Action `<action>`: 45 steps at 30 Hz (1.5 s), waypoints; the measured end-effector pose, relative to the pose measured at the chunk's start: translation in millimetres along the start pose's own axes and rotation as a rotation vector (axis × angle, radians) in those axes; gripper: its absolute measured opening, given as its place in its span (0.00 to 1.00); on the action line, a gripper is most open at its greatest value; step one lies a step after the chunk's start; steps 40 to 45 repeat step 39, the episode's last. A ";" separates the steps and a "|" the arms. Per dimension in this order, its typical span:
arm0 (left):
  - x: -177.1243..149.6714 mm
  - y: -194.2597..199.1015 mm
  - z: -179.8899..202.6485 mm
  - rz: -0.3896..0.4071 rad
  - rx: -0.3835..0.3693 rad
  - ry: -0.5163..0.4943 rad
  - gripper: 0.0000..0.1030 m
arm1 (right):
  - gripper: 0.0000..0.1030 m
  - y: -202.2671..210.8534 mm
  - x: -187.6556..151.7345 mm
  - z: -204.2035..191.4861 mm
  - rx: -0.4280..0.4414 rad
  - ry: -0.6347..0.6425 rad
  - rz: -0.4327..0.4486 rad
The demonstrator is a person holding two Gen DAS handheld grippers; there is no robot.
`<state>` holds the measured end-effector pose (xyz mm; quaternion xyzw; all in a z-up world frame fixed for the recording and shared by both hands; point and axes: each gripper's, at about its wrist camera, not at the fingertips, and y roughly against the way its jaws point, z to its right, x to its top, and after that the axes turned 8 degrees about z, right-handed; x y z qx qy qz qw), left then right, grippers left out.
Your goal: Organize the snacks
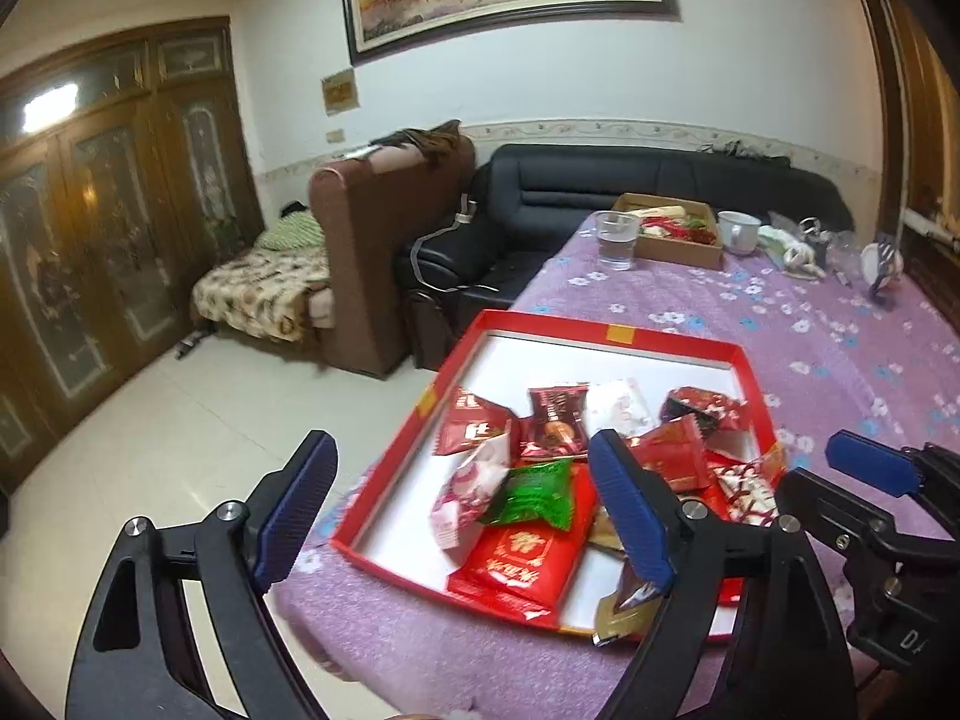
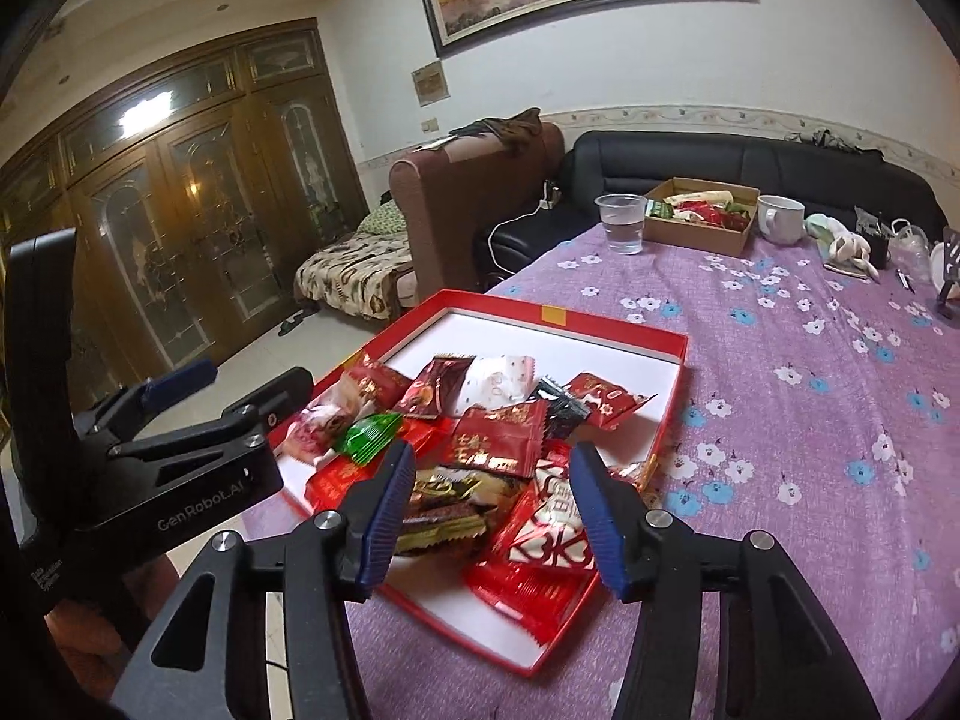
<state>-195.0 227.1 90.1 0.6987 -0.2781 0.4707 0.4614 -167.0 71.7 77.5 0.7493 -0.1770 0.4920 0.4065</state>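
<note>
snacks (image 2: 498, 450) lie heaped in the red box (image 2: 672, 360) on the purple tablecloth (image 2: 810, 420). the left gripper (image 1: 462, 510) and right gripper (image 2: 489, 510) both hover over the heap, jaws apart and empty, so a drop-off looks done. next likely means fetching more packets from the cardboard box (image 2: 696, 237) at the far end.

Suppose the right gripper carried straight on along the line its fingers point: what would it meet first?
Probably the pile of snack packets in the red tray: the open right gripper points down at them, empty. Which packet is hard to say; depth is unclear.
</note>
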 end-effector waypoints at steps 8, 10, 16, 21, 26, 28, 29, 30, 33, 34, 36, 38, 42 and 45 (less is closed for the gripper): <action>-4.6 13.2 -2.2 0.001 0.043 0.010 0.84 | 0.54 4.1 -6.7 -1.7 0.017 0.002 -0.007; -4.0 16.4 -2.8 0.006 0.036 0.013 0.84 | 0.54 4.5 -7.2 -0.7 0.019 -0.001 -0.007; -1.8 20.4 2.0 0.015 0.024 0.010 0.84 | 0.54 5.1 -7.2 0.6 0.021 -0.007 -0.006; -2.2 19.8 3.4 0.007 0.016 0.010 0.84 | 0.54 5.9 -7.2 1.1 0.022 -0.011 -0.008; -2.5 19.4 4.8 -0.001 0.006 0.009 0.84 | 0.54 5.3 -6.9 1.4 0.022 -0.013 -0.010; -2.9 19.5 5.1 -0.004 0.003 0.007 0.84 | 0.54 4.6 -6.9 1.5 0.023 -0.014 -0.011; -2.9 19.2 5.3 -0.006 -0.001 0.006 0.84 | 0.54 4.6 -6.9 1.4 0.022 -0.013 -0.011; -3.0 18.6 5.7 -0.009 -0.004 0.005 0.84 | 0.54 4.4 -6.8 1.5 0.023 -0.013 -0.011; -3.6 16.7 5.3 -0.018 -0.031 0.022 0.84 | 0.54 3.5 -7.0 1.5 0.022 -0.014 -0.012; -3.7 16.1 4.0 -0.022 -0.055 0.039 0.84 | 0.54 3.5 -7.0 1.6 0.023 -0.015 -0.012; -3.6 16.6 3.1 -0.019 -0.071 0.057 0.84 | 0.54 2.7 -7.4 1.8 0.021 -0.017 -0.012; -4.1 16.2 5.1 -0.016 -0.062 0.049 0.84 | 0.54 1.6 -7.8 4.3 0.018 -0.026 -0.013; -3.9 15.4 6.9 -0.018 -0.060 0.043 0.84 | 0.54 0.9 -7.8 6.0 0.016 -0.032 -0.013; -3.9 15.4 6.9 -0.018 -0.060 0.043 0.84 | 0.54 0.9 -7.8 6.0 0.016 -0.032 -0.013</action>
